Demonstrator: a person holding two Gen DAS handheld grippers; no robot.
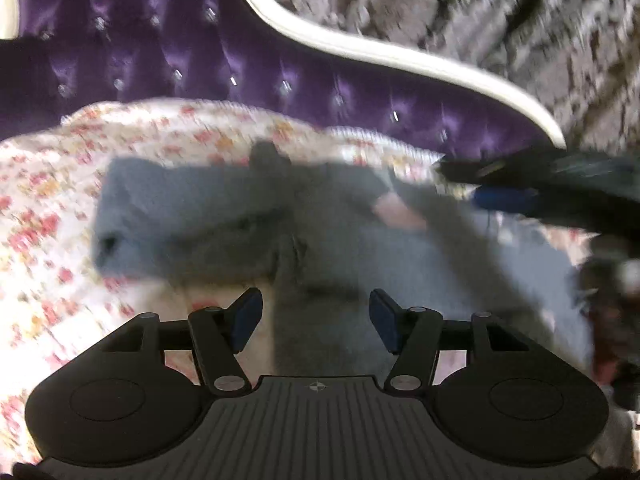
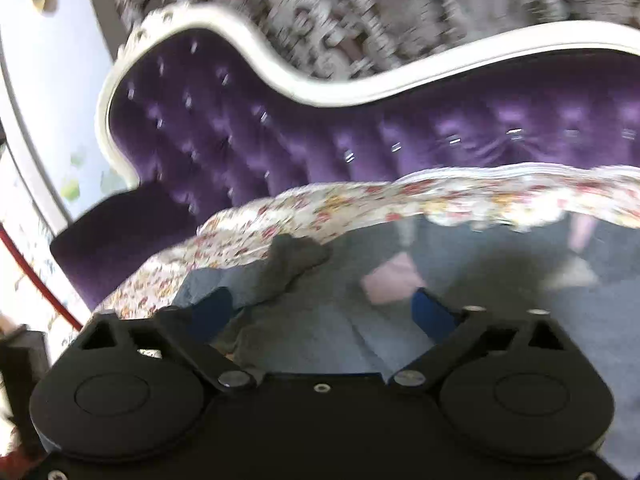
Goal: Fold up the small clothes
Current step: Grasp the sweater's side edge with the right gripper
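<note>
Small grey-blue knit garment [image 1: 328, 248] with pale pink patch [image 1: 396, 212] lies spread on the floral-print bedspread [image 1: 48, 208], partly folded. Left gripper [image 1: 316, 316] just above it, jaws apart, nothing pinched. Right gripper [image 2: 324, 312] low over same cloth, jaws wide, empty; views blurred. Behind: purple tufted velvet headboard [image 2: 280, 128], white frame

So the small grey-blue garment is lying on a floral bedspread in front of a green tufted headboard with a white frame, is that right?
Not quite. The tufted headboard is purple velvet, not green; both wrist views show it. The rest holds: the small grey-blue garment lies on the floral bedspread, in front of that headboard with its white frame.
</note>
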